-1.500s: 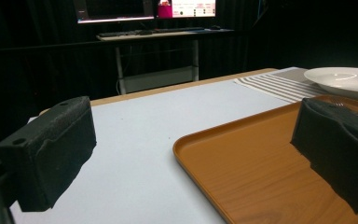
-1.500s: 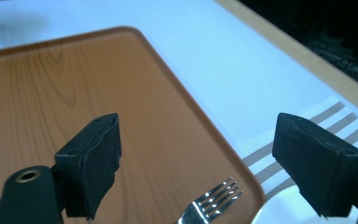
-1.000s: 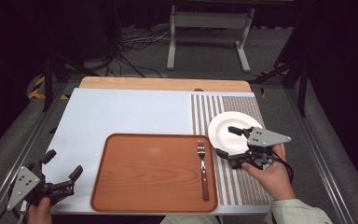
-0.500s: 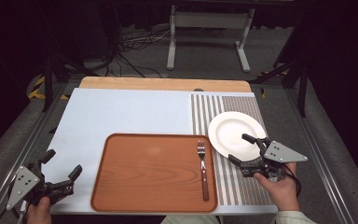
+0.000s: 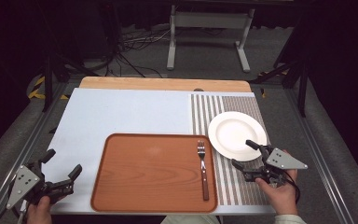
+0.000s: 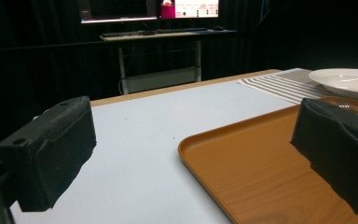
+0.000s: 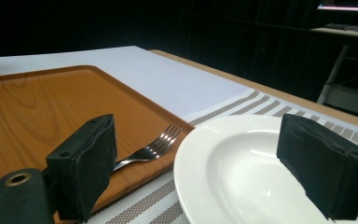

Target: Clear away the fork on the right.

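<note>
High view: right tool (image 5: 250, 153) jaws apart, empty, hovering at near rim of plate (image 5: 237, 135). Plate on striped mat (image 5: 223, 177), just ahead of that tool; fork (image 5: 203, 168) to its left, lying on right edge of tray (image 5: 154, 172). Left tool (image 5: 60, 169) jaws apart, empty, low at near-left corner of counter (image 5: 121, 112), tray off to its right.

Left gripper view: tool (image 6: 193, 158) spread wide, nothing between; tray edge (image 6: 242, 168) ahead-right, plate (image 6: 345, 79) beyond.

Right gripper view: tool (image 7: 205, 163) open around near rim of plate (image 7: 242, 168), not touching; fork (image 7: 154, 144) just left.

Judgement: fork set on tray, plate not yet gripped; likely grasp and move of plate remaining.
</note>
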A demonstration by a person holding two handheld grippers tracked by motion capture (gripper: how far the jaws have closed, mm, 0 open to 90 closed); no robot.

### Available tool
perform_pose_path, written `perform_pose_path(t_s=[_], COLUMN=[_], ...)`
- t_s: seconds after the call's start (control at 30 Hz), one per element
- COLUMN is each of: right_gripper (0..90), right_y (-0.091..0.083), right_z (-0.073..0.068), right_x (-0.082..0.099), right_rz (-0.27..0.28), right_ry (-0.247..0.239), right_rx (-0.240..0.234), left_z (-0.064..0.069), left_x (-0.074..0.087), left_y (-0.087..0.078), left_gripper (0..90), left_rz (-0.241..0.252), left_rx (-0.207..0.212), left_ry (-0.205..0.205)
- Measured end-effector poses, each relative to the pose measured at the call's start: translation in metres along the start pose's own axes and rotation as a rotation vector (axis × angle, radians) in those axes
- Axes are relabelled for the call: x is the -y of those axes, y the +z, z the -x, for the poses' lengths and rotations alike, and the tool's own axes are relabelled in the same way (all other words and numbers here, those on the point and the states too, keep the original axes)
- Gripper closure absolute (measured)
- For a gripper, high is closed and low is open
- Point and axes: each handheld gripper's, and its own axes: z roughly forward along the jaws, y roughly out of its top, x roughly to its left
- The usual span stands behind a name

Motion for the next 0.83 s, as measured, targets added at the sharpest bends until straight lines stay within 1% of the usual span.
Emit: perform_pose_path(t_s=[0.23, 0.33, 0.4, 0.47, 0.5, 0.53, 0.63, 0.7, 0.77, 0.8, 0.83], right_gripper=[13.0, 12.9, 12.9, 12.9, 12.9, 12.9, 12.9, 12.9, 12.9, 12.9, 12.9], right_y=[0.003, 0.005, 0.006, 0.005, 0.004, 0.004, 0.004, 0.004, 0.004, 0.004, 0.004], right_z=[-0.002, -0.002, -0.003, -0.002, -0.001, -0.001, 0.000, 0.000, 0.000, 0.000, 0.000], right_x=[0.012, 0.017, 0.018, 0.018, 0.018, 0.019, 0.019, 0.019, 0.019, 0.019, 0.019], right_rz=[-0.039, -0.070, -0.066, -0.060, -0.056, -0.052, -0.044, -0.048, -0.045, -0.043, -0.045], right_ry=[0.005, 0.007, 0.018, 0.021, 0.031, 0.032, 0.040, 0.040, 0.045, 0.049, 0.055], right_rx=[-0.003, -0.004, -0.010, -0.006, -0.002, 0.001, -0.001, 0.001, 0.000, 0.000, 0.000], left_z=[0.000, -0.001, -0.001, -0.001, -0.001, -0.001, -0.002, -0.003, -0.004, -0.004, -0.005], left_x=[0.001, 0.003, 0.003, 0.003, 0.003, 0.003, 0.004, 0.004, 0.004, 0.004, 0.004], left_y=[0.002, 0.003, 0.003, 0.003, 0.003, 0.004, 0.004, 0.003, 0.003, 0.003, 0.003], left_gripper=[0.6, 0.6, 0.6, 0.6, 0.6, 0.6, 0.6, 0.6, 0.5, 0.6, 0.6], left_rz=[-0.008, -0.016, -0.018, -0.020, -0.022, -0.020, -0.021, -0.022, -0.022, -0.022, -0.019], left_rx=[0.002, -0.001, -0.001, 0.000, 0.001, 0.002, 0.001, 0.002, 0.003, 0.003, 0.006], left_ry=[0.002, -0.001, -0.003, -0.002, -0.005, -0.012, -0.014, -0.021, -0.039, -0.039, -0.059])
